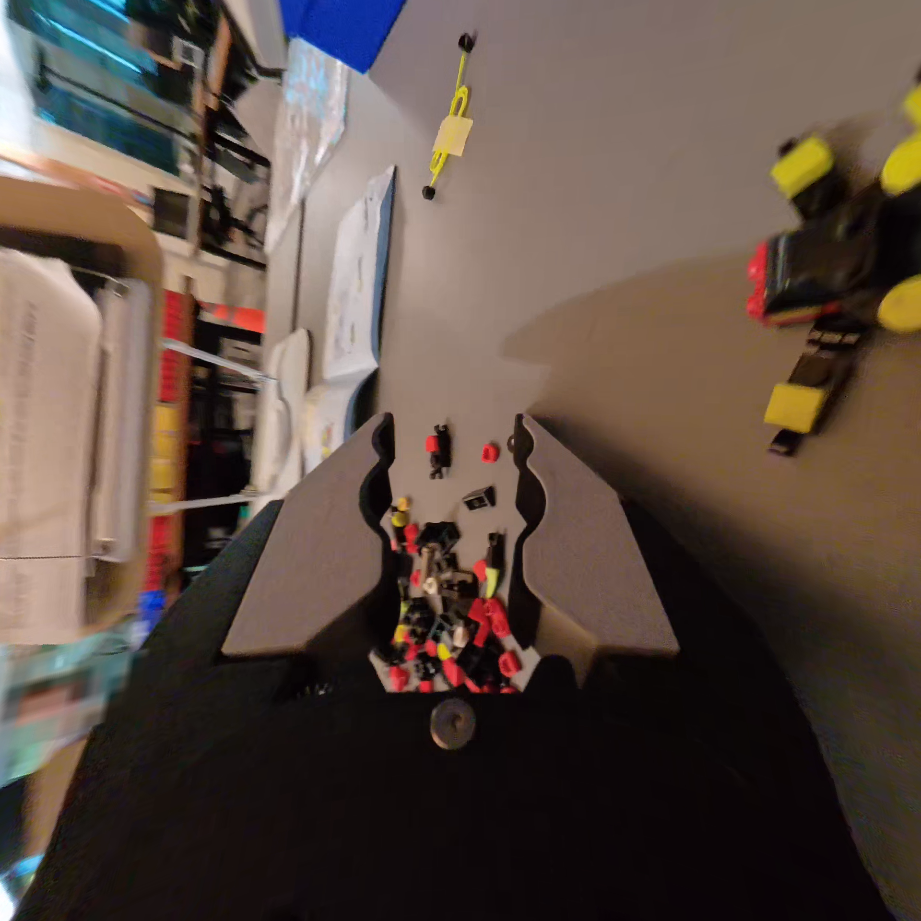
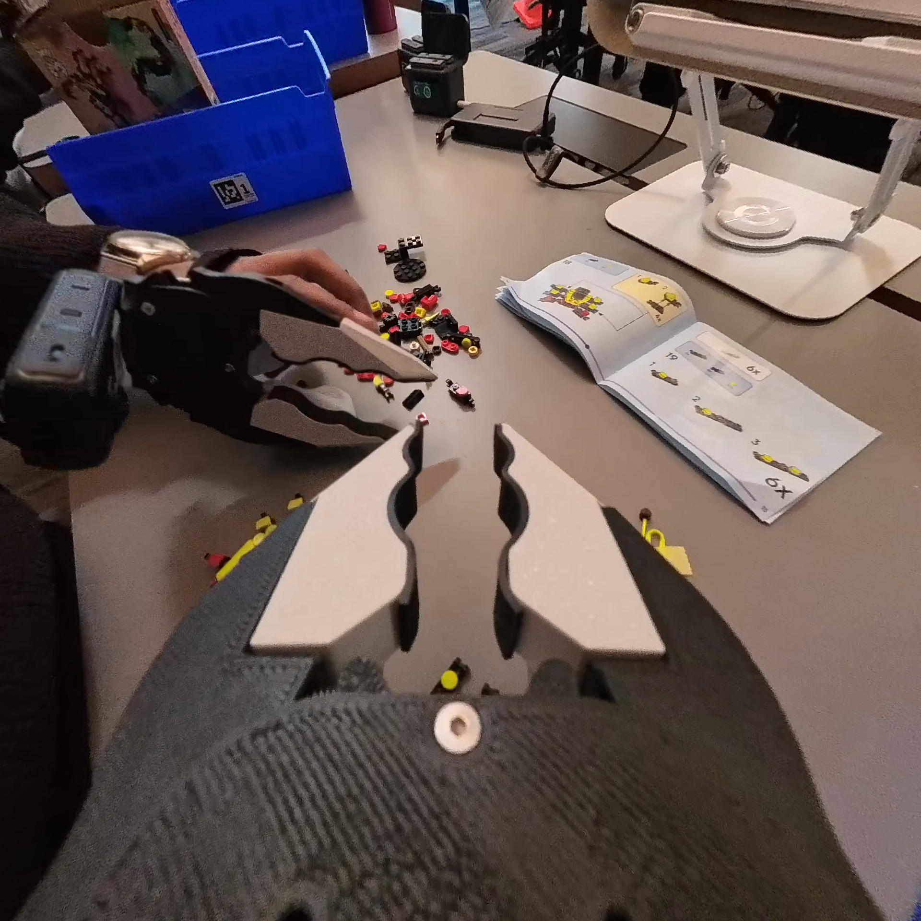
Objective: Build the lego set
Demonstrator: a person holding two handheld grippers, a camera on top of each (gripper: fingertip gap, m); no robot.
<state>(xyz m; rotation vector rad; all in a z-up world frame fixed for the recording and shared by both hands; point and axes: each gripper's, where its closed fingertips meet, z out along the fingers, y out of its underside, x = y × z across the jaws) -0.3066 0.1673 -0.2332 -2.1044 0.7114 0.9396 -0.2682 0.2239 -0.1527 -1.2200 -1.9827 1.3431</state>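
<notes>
Right wrist view shows the left tool point(image 2: 398, 393) released, hovering over the loose bricks point(image 2: 423, 324) to pick one; the right tool point(image 2: 458, 433), also released and empty, waits nearby, the open manual point(image 2: 697, 379) lying rightward for reference on the counter point(image 2: 498, 209).

Glossy plastic lego pieces point(image 2: 423, 324); matt grey table point(image 2: 498, 209); paper booklet point(image 2: 697, 388).

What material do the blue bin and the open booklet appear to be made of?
Blue bin: probably moulded plastic, judging by its uniform colour, ribbed wall and slight sheen. Open booklet: printed paper, fairly matte; its thin stacked pages curve up at the fold.
</notes>
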